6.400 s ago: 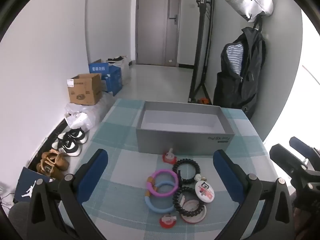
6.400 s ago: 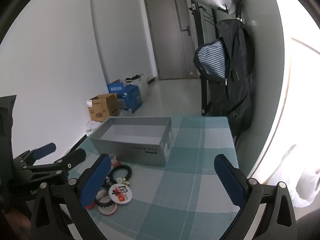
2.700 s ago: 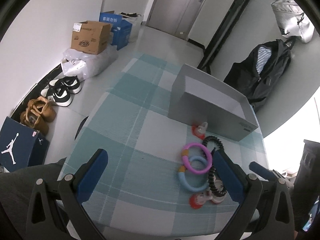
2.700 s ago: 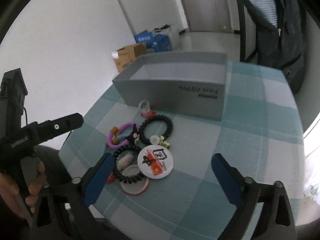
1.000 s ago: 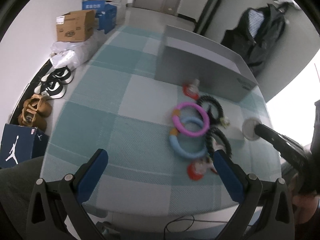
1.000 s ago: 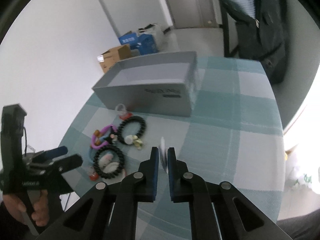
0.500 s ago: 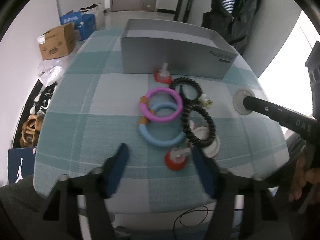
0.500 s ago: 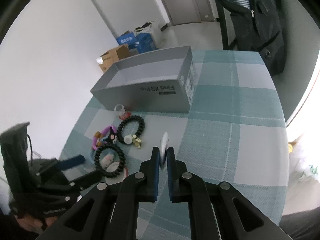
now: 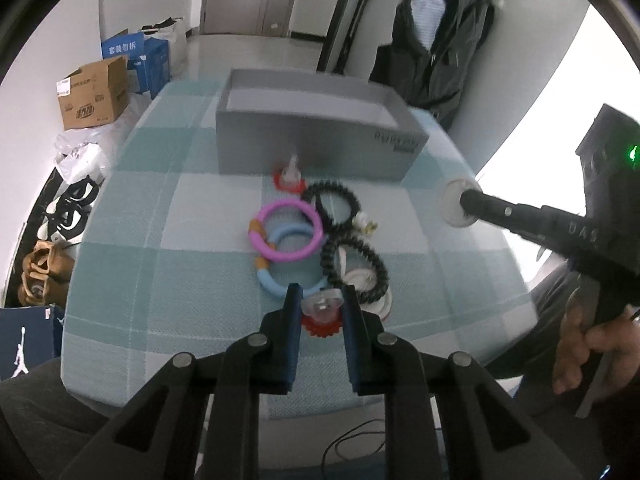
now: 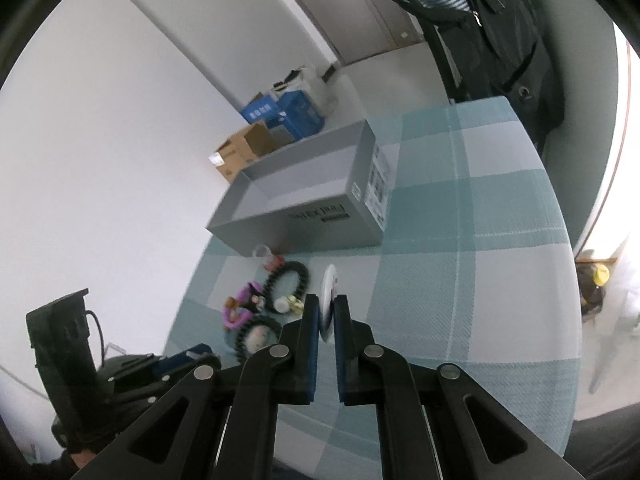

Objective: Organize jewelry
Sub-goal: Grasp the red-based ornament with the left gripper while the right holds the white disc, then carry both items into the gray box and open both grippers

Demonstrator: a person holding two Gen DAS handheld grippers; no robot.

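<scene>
Right gripper (image 10: 326, 316) pinching round badge (image 10: 329, 292) edge-on above table (image 10: 480, 280); left gripper (image 9: 320, 306) closing on red-based ring (image 9: 321, 312) near front edge. Both looking light, stiff, slippery; gripping rims seems safest. Grey box (image 9: 320, 140) waiting behind.

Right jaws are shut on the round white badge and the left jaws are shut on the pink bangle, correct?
Not quite. The left gripper is closed on the small clear ring with the red base, not the pink bangle, which lies free on the table, as the left wrist view shows. The right gripper does hold the round white badge edge-on.
</scene>
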